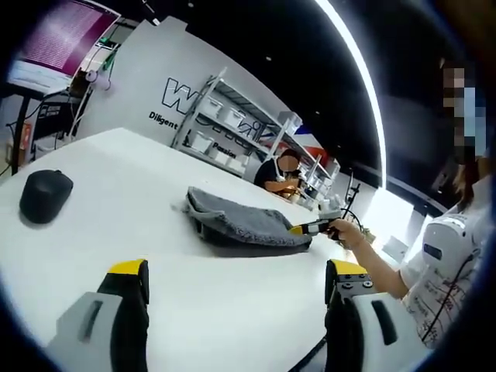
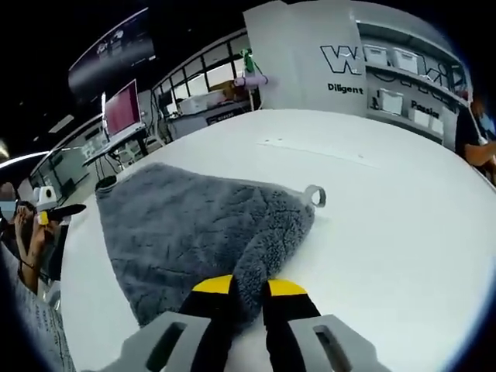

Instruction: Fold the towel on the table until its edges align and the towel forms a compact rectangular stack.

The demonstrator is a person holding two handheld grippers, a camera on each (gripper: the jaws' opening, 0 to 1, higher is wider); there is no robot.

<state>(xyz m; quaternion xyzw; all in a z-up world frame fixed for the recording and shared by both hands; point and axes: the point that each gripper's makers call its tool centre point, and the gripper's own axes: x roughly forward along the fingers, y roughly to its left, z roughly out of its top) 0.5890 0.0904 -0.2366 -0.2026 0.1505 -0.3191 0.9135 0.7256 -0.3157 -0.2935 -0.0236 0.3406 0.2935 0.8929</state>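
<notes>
We have the right gripper (image 2: 246, 291) clenched on the near corner of the grey towel (image 2: 194, 232), which lies on the white table (image 2: 387, 201) with its hanging loop (image 2: 315, 195) at the far corner, while our left gripper (image 1: 236, 283) hangs released above the bare tabletop, well apart from the towel (image 1: 244, 221) and near a dark mouse (image 1: 45, 194). We judge the risk to be that only one corner is pinched: lifting it could drag the whole plush cloth or let it slip from the jaws, and with the left side unheld the edges could land skewed instead of aligned
</notes>
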